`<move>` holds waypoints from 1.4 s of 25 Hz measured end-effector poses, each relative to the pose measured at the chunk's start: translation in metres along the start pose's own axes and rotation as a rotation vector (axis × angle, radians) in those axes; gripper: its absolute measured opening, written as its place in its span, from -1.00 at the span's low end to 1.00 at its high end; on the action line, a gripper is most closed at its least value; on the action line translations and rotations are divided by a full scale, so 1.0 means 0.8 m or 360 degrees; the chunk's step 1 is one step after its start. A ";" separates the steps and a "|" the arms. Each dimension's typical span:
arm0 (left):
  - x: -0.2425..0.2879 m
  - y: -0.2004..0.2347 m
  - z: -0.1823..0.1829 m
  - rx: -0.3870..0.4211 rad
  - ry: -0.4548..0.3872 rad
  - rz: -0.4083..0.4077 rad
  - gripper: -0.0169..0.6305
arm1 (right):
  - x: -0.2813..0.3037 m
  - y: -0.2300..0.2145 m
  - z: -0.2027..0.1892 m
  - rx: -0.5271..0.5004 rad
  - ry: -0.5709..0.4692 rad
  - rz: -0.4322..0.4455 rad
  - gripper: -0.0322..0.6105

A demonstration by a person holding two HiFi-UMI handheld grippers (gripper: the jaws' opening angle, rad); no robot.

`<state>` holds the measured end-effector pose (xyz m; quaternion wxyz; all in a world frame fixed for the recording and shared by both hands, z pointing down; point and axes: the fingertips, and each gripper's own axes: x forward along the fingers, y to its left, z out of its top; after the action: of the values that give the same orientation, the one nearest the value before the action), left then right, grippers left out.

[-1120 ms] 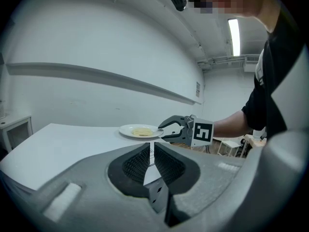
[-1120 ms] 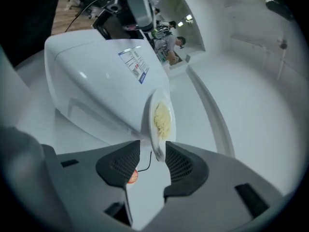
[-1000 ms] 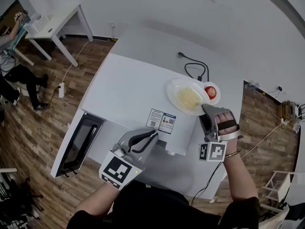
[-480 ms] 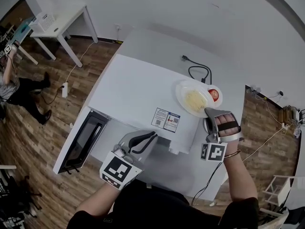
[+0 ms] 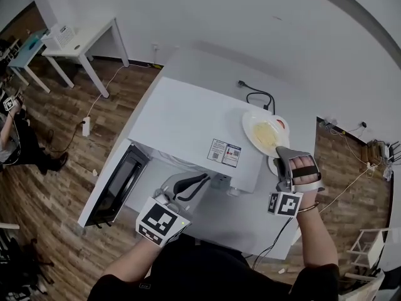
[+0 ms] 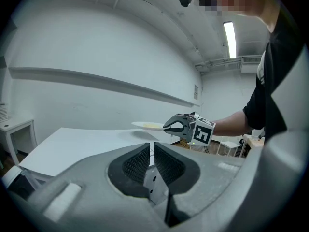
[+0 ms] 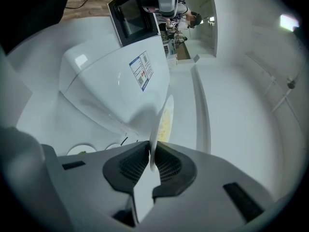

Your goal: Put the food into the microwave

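- The white table (image 5: 250,221) carries everything, so the person can work standing over it.
- The microwave (image 5: 194,130) stands on this table. Its flat top serves as a shelf, and the task's thing is up there, at the right end.
- The microwave door (image 5: 116,184) is swung open at the left. I judge this is so that the cavity is ready to receive the food.
- The plate (image 5: 250,121) is held by its near rim just above the microwave top and kept about level, with a shadow under it in the left gripper view. Level, I think, so that nothing slides off.
- The right gripper (image 5: 280,149) has its jaws pressed on the thin rim of the plate. They have just been closing, with the rim between them, and only a narrow gap, as thick as the rim, is left.
- The left gripper (image 5: 203,179) waits in front of the microwave. Its jaws are almost together and hold nothing, and it points toward the plate.
- The food (image 5: 266,133), pale yellow, lies in the middle of the plate, not yet inside the microwave.
- A small dish with something red (image 5: 283,124) is partly hidden behind the plate.
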<state>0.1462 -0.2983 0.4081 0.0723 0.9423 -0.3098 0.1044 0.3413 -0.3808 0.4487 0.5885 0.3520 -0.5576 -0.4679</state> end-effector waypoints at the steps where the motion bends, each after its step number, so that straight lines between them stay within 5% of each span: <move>1: -0.005 -0.001 0.002 0.0007 -0.0010 -0.0012 -0.85 | -0.009 -0.005 0.003 0.0008 0.0011 -0.0006 -0.77; 14: -0.083 -0.030 0.018 0.0123 -0.0138 -0.0104 -0.85 | -0.146 -0.012 0.072 0.0056 0.0050 -0.0071 -0.76; 27: -0.143 -0.087 -0.018 0.0048 -0.0056 0.0108 -0.85 | -0.249 0.013 0.137 0.0019 -0.0247 -0.0129 -0.75; 35: -0.202 -0.058 -0.032 0.0048 -0.0070 0.0239 -0.85 | -0.241 0.039 0.224 0.0010 -0.0370 -0.0110 -0.75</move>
<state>0.0429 -0.1646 0.3909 0.0432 0.9194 -0.3796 0.0935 0.1812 -0.1701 0.4387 0.5022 0.3163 -0.6111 -0.5238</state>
